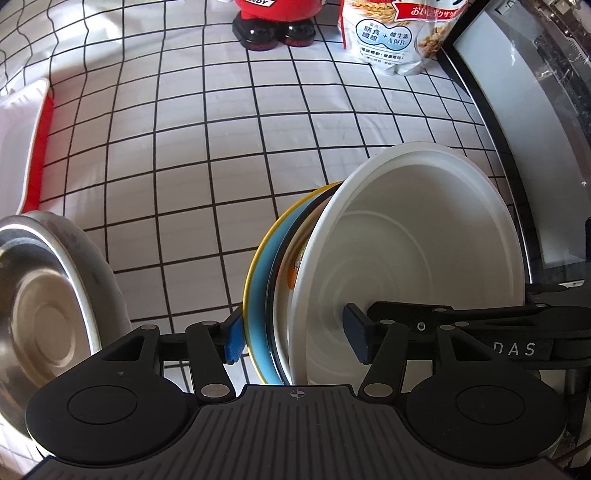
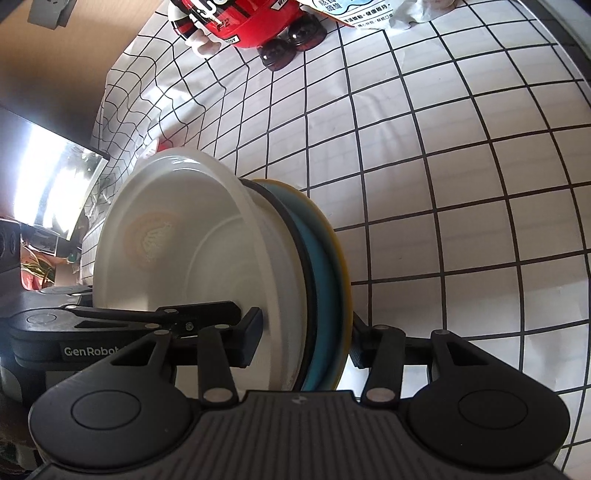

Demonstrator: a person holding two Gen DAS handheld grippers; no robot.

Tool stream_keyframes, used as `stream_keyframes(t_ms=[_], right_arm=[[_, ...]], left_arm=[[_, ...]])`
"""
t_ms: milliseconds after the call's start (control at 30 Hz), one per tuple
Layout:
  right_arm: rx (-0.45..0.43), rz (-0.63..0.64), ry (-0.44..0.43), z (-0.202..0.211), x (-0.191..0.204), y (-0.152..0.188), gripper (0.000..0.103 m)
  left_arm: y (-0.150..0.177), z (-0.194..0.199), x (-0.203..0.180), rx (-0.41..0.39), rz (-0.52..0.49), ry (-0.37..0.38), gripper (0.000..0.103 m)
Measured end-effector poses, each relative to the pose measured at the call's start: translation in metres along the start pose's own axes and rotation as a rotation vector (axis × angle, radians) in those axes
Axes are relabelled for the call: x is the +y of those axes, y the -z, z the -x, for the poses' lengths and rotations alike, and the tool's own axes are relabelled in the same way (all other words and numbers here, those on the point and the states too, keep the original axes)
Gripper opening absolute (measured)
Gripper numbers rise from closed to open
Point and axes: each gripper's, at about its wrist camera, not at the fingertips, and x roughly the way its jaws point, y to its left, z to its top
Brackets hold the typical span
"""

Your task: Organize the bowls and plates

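Both grippers clamp one stack of dishes from opposite sides. The stack is a white bowl (image 1: 417, 236) nested on a black-rimmed dish and a blue plate with a yellow rim (image 1: 258, 280). My left gripper (image 1: 293, 338) is shut on it, one blue pad under the plate, the other inside the bowl. In the right wrist view the white bowl (image 2: 177, 236) and blue plate (image 2: 319, 266) sit between the fingers of my right gripper (image 2: 304, 341), which is shut on the stack. A steel bowl (image 1: 48, 295) sits at the left.
A white cloth with a black grid (image 1: 221, 147) covers the table. A red figurine (image 1: 275, 22) and a cereal bag (image 1: 399, 33) stand at the back. A red-and-white tray (image 1: 26, 136) lies at the far left. A dark-framed panel (image 1: 517, 129) borders the right.
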Motion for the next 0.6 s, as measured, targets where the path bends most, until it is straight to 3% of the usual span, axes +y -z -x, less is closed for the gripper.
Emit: stream_keyframes(t_ms=[600], right_arm=[[0.020,-0.048,0.021,0.001,0.011,-0.003,0.047]], left_arm=[[0.000,0.010,-0.001,0.006,0.041,-0.008,0.058]])
